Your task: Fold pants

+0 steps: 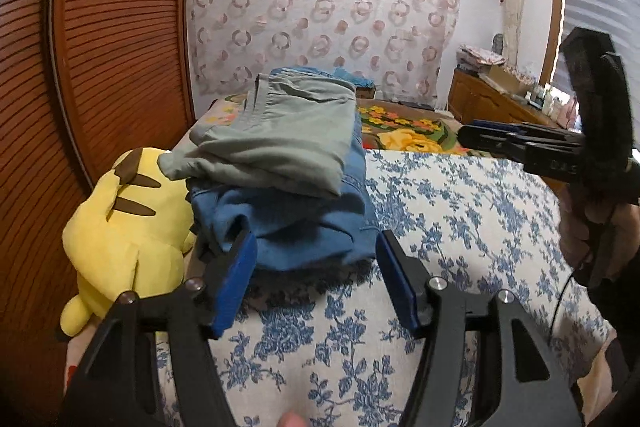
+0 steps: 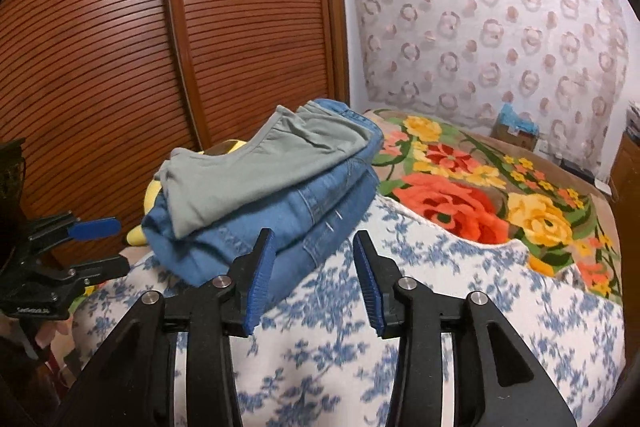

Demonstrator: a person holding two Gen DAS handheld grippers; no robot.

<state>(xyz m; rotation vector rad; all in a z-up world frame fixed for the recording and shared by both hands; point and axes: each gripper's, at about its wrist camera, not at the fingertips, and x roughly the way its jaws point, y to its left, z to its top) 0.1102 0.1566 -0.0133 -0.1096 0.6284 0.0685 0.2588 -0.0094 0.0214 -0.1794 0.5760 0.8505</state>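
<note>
Folded grey-green pants [image 1: 280,139] lie on top of folded blue jeans [image 1: 296,227] in a stack on the bed's blue-flowered cover [image 1: 440,227]. The stack also shows in the right wrist view, grey-green pants [image 2: 260,167] over jeans [image 2: 288,227]. My left gripper [image 1: 316,275] is open and empty, just short of the stack's near edge. My right gripper [image 2: 314,275] is open and empty, close to the stack's near right corner. The right gripper also shows at the right of the left wrist view [image 1: 480,135], and the left gripper at the left of the right wrist view [image 2: 108,247].
A yellow plush toy [image 1: 120,239] lies left of the stack against the brown louvred wardrobe door [image 1: 100,67]. A bright flowered blanket [image 2: 480,195] covers the far part of the bed. A wooden dresser [image 1: 492,99] with clutter stands at the far right.
</note>
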